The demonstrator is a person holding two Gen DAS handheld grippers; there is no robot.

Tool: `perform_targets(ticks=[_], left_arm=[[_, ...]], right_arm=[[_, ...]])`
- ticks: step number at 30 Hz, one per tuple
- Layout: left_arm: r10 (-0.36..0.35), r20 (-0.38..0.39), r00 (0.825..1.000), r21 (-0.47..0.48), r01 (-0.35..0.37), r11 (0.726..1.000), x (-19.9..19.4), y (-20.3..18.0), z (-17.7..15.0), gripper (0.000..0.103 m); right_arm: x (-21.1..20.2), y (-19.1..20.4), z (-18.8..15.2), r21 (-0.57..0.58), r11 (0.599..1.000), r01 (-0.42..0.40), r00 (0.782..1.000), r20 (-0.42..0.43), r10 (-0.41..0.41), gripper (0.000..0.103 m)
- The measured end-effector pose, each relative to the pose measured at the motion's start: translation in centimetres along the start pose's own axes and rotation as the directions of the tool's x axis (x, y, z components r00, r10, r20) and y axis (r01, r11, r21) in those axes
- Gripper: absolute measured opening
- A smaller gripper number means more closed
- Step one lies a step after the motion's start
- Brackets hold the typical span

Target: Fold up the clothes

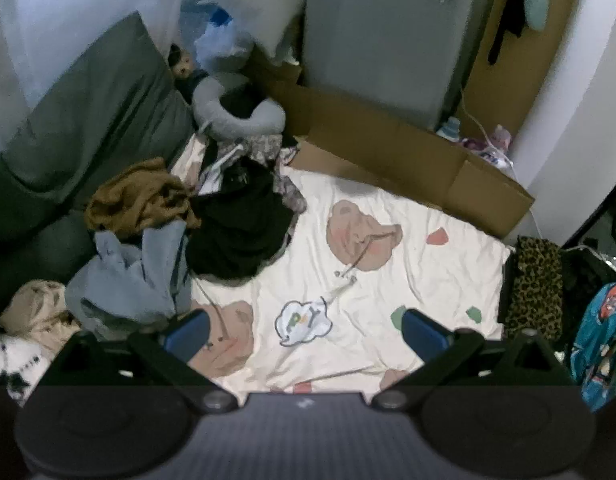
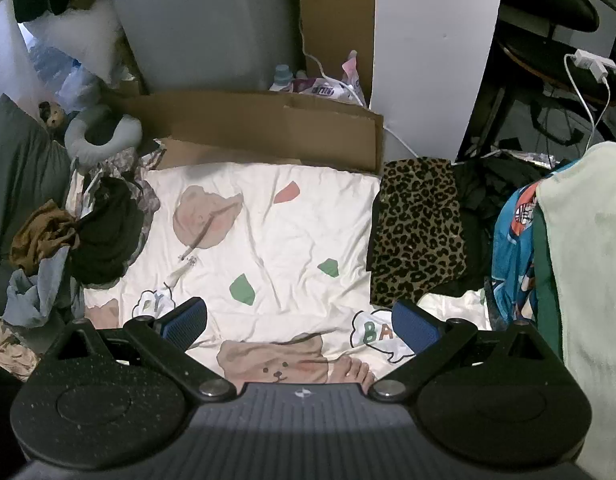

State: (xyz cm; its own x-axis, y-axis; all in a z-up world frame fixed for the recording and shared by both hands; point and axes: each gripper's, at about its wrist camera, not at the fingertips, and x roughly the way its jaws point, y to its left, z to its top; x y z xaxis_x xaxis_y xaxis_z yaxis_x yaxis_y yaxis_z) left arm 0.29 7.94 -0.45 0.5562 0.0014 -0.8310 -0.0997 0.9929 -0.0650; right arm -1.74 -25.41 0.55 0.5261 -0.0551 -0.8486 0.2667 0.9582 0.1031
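I hold both grippers above the bed, and neither one carries anything: the left gripper (image 1: 303,330) has its fingers (image 1: 187,330) spread wide, and the right gripper (image 2: 299,322) also has its blue pads apart, with only the printed bed sheet (image 2: 267,220) between them. The clothes to fold are heaped along the left edge of the bed: a black garment (image 1: 239,232), a brown one (image 1: 139,196) touching it, and a light blue one (image 1: 135,276) just below them, all crumpled together. I think they lie there as a waiting pile, so that the middle of the sheet stays free as the folding surface. At the right edge a leopard-print garment (image 2: 420,232) lies flat and squared, which looks to me like a finished piece put aside, with dark cloth (image 2: 480,200) beside it. A flattened cardboard box (image 2: 267,128) borders the far edge. My bare foot (image 2: 350,372) rests at the near edge. My judgement is that the next garment must be taken from the left heap.
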Motion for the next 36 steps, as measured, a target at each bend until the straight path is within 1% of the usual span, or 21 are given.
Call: perform_targets(ticks=[4, 9, 14, 18, 26, 36], left_arm=[[-0.012, -0.011, 1.000, -0.032, 0.011, 0.999, 0.17, 0.53, -0.04, 0.103], [-0.012, -0.012, 1.000, -0.048, 0.011, 0.999, 0.20, 0.86, -0.03, 0.103], [-0.019, -0.011, 1.000, -0.050, 0.018, 0.999, 0.19, 0.82, -0.02, 0.103], [-0.018, -0.009, 1.000, -0.034, 0.018, 0.999, 0.16, 0.54, 0.08, 0.103], [-0.032, -0.013, 0.999, -0.054, 0.032, 0.998, 0.25, 0.76, 0.03, 0.103], [-0.019, -0.013, 1.000, -0.042, 0.018, 0.999, 0.14, 0.53, -0.04, 0.103]], right_arm=[[0.03, -0.13, -0.04, 0.007, 1.000, -0.002, 1.000, 0.000, 0.002, 0.102], [0.12, -0.12, -0.05, 0.005, 1.000, -0.004, 1.000, -0.005, 0.004, 0.102], [0.20, -0.11, -0.07, 0.003, 1.000, -0.005, 1.000, -0.010, 0.005, 0.102], [0.27, -0.10, -0.07, 0.002, 1.000, -0.007, 1.000, -0.014, 0.007, 0.102], [0.30, -0.11, 0.03, -0.001, 1.000, -0.007, 1.000, -0.013, 0.007, 0.102], [0.15, -0.15, -0.17, 0.008, 1.000, -0.011, 1.000, -0.002, 0.011, 0.102]])
